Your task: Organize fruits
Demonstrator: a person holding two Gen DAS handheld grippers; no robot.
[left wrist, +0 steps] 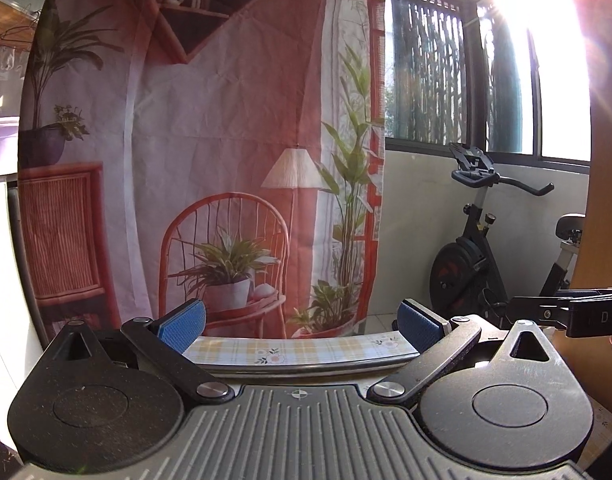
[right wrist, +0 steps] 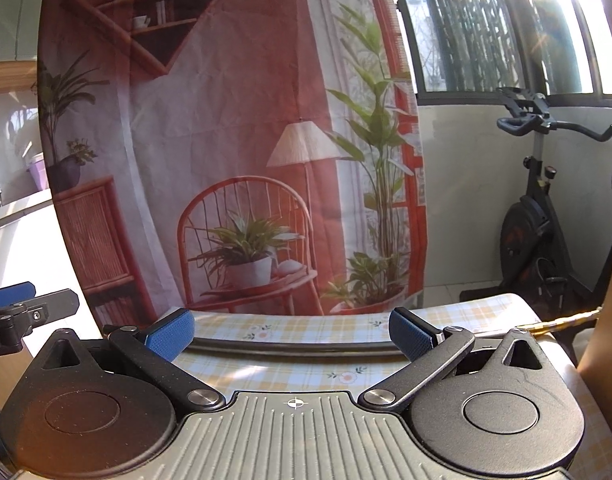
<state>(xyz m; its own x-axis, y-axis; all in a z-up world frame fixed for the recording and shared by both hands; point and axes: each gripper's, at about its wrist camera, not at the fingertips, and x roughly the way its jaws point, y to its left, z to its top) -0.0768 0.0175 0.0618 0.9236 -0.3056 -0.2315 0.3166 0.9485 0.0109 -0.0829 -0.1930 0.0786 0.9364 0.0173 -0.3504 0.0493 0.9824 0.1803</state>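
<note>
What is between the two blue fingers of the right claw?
Nothing is held there. In the right wrist view, the right claw stands open, and only the checked tablecloth and a dark curved rim show through the gap.

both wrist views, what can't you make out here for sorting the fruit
- Fruit: none shows in either view; both cameras look level, over the table.
- Table surface: mostly hidden by the left gripper and right gripper bodies.
- Window: upper right washed out by sun glare.
- Exercise bike: cut off by the right edge.
</note>
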